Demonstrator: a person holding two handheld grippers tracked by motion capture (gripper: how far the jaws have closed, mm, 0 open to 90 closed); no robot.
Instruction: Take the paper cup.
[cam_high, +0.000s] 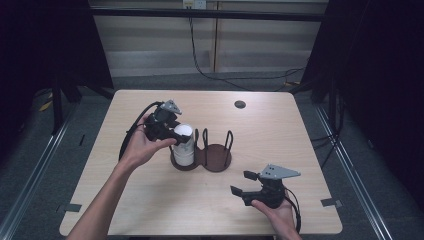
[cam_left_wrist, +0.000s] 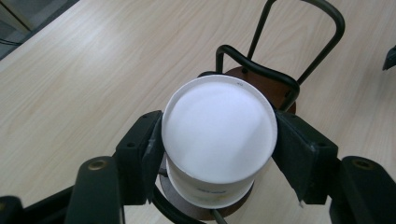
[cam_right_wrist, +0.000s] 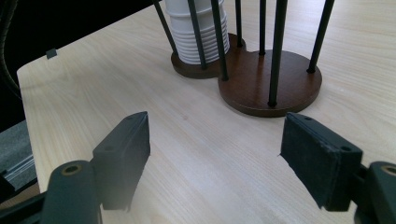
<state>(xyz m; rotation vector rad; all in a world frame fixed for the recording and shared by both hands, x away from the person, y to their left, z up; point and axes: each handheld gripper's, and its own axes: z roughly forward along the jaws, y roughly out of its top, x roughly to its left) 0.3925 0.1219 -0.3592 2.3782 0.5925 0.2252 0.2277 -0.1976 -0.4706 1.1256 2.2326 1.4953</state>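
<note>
Left claw (cam_high: 176, 134) is clamped on the top white paper cup (cam_left_wrist: 218, 140) of a stack standing in the left ring of the wooden cup holder (cam_high: 216, 159), mid-surface (cam_high: 280, 125). Right claw (cam_high: 244, 183) hovers empty, jaws apart, near the surface's near-right edge.

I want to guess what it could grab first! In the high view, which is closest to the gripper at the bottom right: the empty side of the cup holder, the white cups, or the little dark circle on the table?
From the right gripper:
1. Empty holder side, up and left.
2. White cups, further left, clamped by the left gripper.
3. Dark circle, near the table's far edge.
</note>
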